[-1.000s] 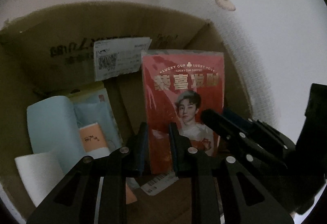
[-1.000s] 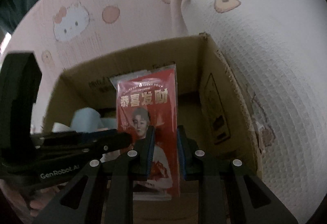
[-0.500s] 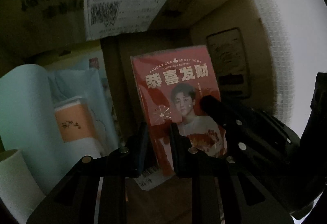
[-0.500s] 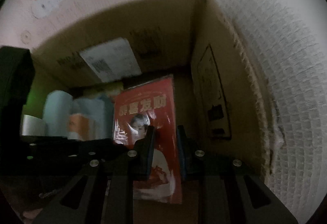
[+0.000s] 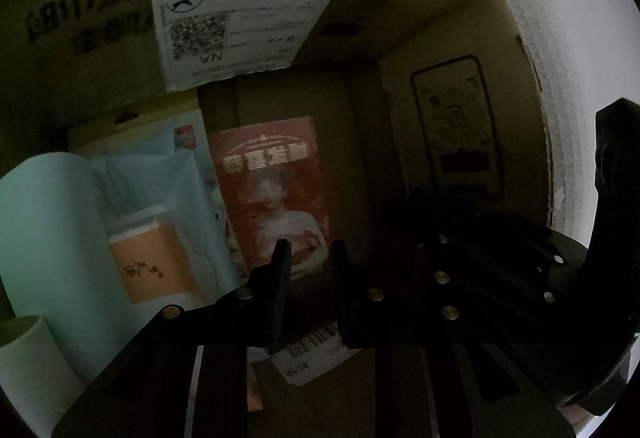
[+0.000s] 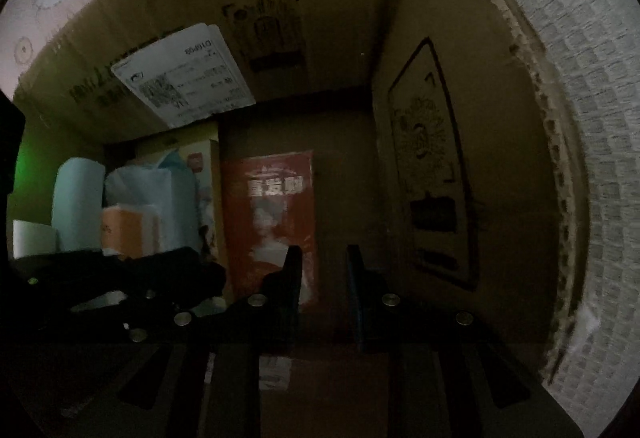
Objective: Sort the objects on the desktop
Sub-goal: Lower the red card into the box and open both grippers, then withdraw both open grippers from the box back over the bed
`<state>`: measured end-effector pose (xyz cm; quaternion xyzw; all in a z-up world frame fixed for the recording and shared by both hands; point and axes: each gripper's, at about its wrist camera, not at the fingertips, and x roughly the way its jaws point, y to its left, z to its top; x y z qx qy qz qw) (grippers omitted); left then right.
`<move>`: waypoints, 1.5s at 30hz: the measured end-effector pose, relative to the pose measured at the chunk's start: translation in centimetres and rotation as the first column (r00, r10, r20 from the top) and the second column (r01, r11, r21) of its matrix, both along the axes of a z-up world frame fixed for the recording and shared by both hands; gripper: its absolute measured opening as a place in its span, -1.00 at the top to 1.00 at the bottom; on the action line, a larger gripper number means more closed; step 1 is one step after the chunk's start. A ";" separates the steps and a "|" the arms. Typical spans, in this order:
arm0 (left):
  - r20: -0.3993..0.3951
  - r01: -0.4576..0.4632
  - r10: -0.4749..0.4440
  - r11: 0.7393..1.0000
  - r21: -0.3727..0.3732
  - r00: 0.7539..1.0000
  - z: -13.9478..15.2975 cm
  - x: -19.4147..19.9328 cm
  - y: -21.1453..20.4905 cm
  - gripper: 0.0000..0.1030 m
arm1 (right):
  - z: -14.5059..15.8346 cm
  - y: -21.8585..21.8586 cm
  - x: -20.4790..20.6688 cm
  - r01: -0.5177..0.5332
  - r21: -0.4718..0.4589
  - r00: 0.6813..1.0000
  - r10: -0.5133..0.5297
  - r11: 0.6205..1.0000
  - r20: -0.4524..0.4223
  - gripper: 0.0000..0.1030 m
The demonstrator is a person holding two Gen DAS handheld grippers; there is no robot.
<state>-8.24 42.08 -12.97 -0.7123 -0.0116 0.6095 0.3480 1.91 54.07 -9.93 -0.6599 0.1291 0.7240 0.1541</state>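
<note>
Glossy red rectangular packet point(image 5: 272, 182) inside rough brown cardboard box point(image 5: 400, 110), black left claw point(image 5: 308, 258) and right claw point(image 6: 322, 262) narrowly spread, pinching nothing

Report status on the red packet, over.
Left tool, right tool: narrowly open, empty. Red packet inside cardboard box, beside blue roll. Nothing in the way.

I'm looking into a really dim cardboard box point(image 5: 460, 86), light only spilling over the rim up top, red card point(image 6: 276, 214) soft and blurry, fisheye bending the edges hard.
</note>
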 end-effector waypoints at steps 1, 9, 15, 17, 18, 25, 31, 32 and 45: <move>0.002 -0.003 0.003 1.000 0.007 1.000 0.1 0.1 0.4 0.54 | 0.1 -0.1 0.2 -0.002 0.007 1.000 0.002 1.000 -0.002 0.65; -0.083 -0.056 0.062 0.996 0.069 0.995 1.8 -0.5 -0.9 0.03 | 2.6 -0.7 0.7 0.002 0.071 1.000 0.000 0.997 -0.031 0.59; -0.059 -0.113 0.121 0.986 0.120 0.991 3.4 -0.1 -2.7 -0.01 | 4.8 -0.5 1.5 0.063 0.077 0.997 -0.058 0.995 -0.059 0.00; -0.051 -0.113 0.122 0.981 0.156 0.991 4.4 0.1 -3.5 -0.16 | 5.8 -0.3 1.9 0.081 0.074 0.993 -0.075 0.994 -0.087 -0.18; -0.045 -0.111 0.121 0.978 0.178 0.992 5.0 -0.1 -3.7 -0.22 | 6.3 -0.2 2.2 0.092 0.058 0.991 -0.086 0.994 -0.103 -0.20; -0.170 -0.085 0.131 0.964 0.253 0.977 8.8 1.5 -5.1 -0.30 | 10.4 -2.9 3.6 0.101 0.087 0.980 -0.084 0.991 -0.180 -0.30; -0.216 -0.073 0.141 0.952 0.297 0.966 12.2 2.0 -8.8 -0.32 | 14.5 -6.9 4.0 0.056 0.167 0.974 -0.017 0.984 -0.225 -0.35; -0.223 -0.065 0.137 0.951 0.303 0.965 13.2 2.1 -9.7 -0.32 | 15.2 -7.6 4.1 0.048 0.188 0.974 -0.005 0.981 -0.226 -0.36; -0.376 -0.013 0.146 0.943 0.334 0.915 17.1 3.5 -17.7 -0.34 | 19.6 -15.6 5.3 0.083 0.251 0.955 -0.005 0.964 -0.295 -0.39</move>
